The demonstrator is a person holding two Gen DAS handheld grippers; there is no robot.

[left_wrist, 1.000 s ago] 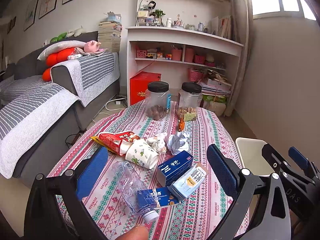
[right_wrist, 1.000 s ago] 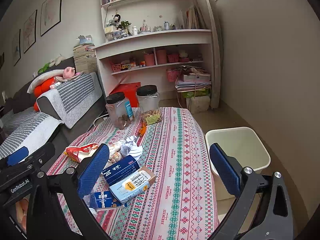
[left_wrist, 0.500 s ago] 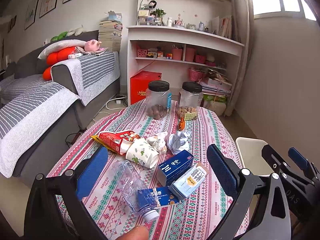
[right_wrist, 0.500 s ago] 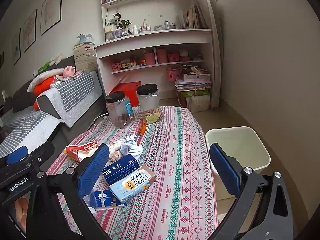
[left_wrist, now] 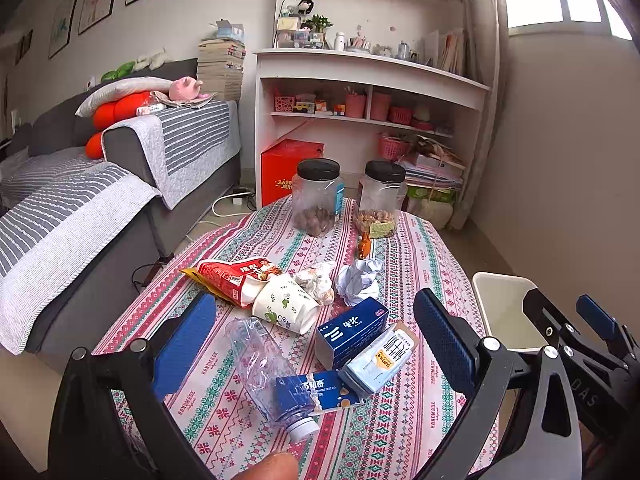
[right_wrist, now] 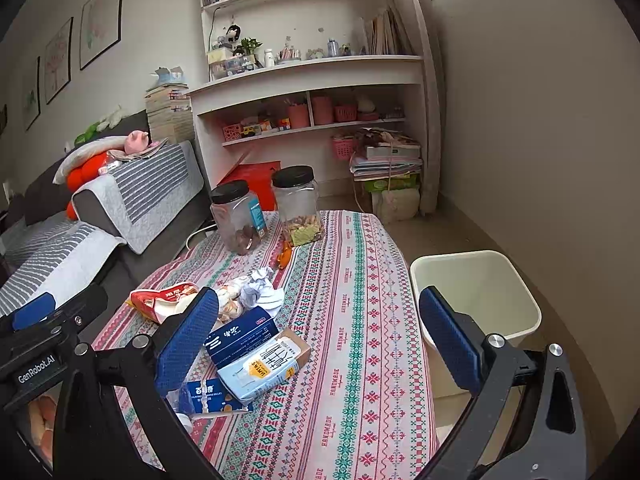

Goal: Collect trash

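I held both tongs above the near end of the table [left_wrist: 432, 240], and neither touched anything. My left tongs [left_wrist: 316, 344] were spread wide, blue ribbed pads apart, nothing between them; my right tongs [right_wrist: 320, 340] stood just as wide and just as empty.

The trash lay in a loose heap on the patterned cloth, below and ahead of the left tongs. Nearest to me was a crushed clear plastic bottle [left_wrist: 262, 364], lying on its side with its white cap toward me, thin and crinkled. A flat blue biscuit wrapper [left_wrist: 320, 390] lay against it. Just beyond were two cardboard cartons touching one another: a dark blue box [left_wrist: 352, 330] and a pale blue milk carton [left_wrist: 380, 360] with its brown end flap open. Farther on, a white paper cup [left_wrist: 286, 306] with green sprigs lay tipped over, its mouth resting against a glossy red snack bag [left_wrist: 234, 276]. Beside these sat a crumpled foil-like wrapper [left_wrist: 318, 282] and a ball of crumpled white paper [left_wrist: 360, 284].

From the right tongs, the same heap sat low and to the left, partly behind the left pad. The cream plastic bin [right_wrist: 476, 292], square-mouthed and smooth, stood on the floor just beside the table's right edge, behind the right pad.
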